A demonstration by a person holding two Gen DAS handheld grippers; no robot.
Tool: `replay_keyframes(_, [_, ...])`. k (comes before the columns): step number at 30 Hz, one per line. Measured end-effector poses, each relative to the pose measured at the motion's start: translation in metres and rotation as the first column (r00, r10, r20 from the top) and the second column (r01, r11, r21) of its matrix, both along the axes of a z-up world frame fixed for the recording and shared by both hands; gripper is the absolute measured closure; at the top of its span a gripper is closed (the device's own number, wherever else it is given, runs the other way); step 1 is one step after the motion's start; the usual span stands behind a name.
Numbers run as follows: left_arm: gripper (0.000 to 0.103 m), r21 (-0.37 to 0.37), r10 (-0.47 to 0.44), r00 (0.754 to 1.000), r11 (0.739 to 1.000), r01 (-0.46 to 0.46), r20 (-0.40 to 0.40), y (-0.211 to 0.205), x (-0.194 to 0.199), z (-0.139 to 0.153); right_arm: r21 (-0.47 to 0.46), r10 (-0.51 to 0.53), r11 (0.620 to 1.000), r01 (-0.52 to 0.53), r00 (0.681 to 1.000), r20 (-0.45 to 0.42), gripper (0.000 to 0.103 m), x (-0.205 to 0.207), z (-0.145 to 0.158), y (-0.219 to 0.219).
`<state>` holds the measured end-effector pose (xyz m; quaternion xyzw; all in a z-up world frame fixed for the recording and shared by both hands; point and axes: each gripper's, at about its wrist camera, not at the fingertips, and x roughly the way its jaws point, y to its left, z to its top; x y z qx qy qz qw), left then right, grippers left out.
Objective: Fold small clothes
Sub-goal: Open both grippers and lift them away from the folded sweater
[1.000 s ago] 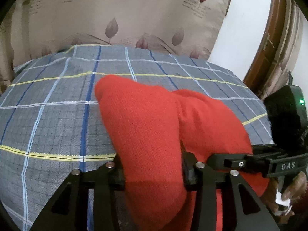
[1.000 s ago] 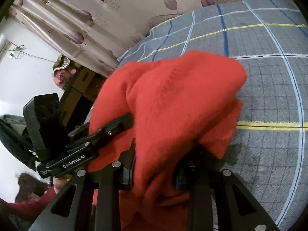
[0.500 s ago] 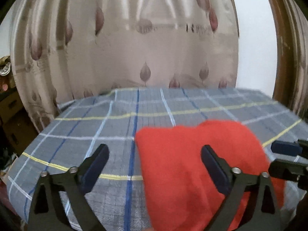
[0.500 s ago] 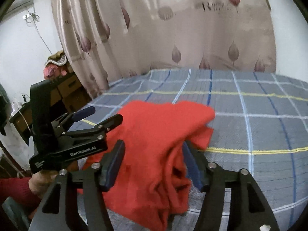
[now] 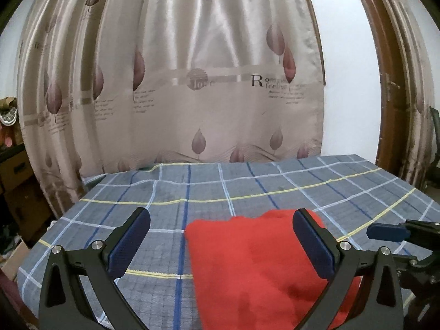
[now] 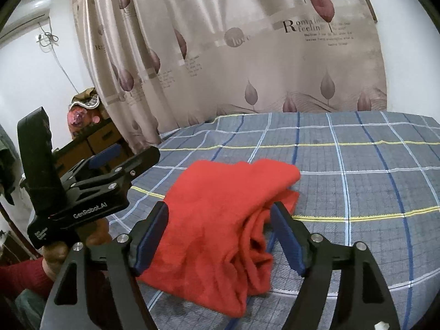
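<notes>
a beige curtain point(image 5: 209, 88) printed with mauve leaves and lettering hung behind a bed covered by a grey plaid sheet point(image 5: 247, 187) with blue, white and yellow lines. cardboard boxes point(image 5: 13, 176) stood at the left of the bed, and a brown door frame point(image 5: 385, 82) rose at the right. a red knitted garment point(image 6: 220, 220) lay bunched on the near part of the sheet, its folded edge towards the curtain and loose layers showing on its right side. the left claw point(image 5: 221, 243) hung above the sheet with its fingers spread wide, gripping nothing, the garment showing beyond its right finger. the right claw point(image 6: 220, 236) was also spread wide, its blue pads point(image 6: 151, 239) either side of the garment and not pinching it.
</notes>
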<state>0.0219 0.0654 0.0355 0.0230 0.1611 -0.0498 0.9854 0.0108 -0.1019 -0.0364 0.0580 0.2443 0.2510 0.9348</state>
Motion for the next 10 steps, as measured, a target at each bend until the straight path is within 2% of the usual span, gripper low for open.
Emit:
replay_keyframes(6, [0.000,-0.014,0.038,0.999,0.999,-0.038,-0.013,-0.001,-0.001,0.002,-0.007,-0.026,1.000,0.026,0.999,0.032,0.024,-0.008,0.006,-0.001])
replay_keyframes(10, [0.000,-0.001,0.066,0.998,0.998,-0.066,-0.018,-0.002,-0.001,0.003,-0.019,-0.066,0.998,0.068,0.996,0.067,0.009,-0.014,0.013,-0.001])
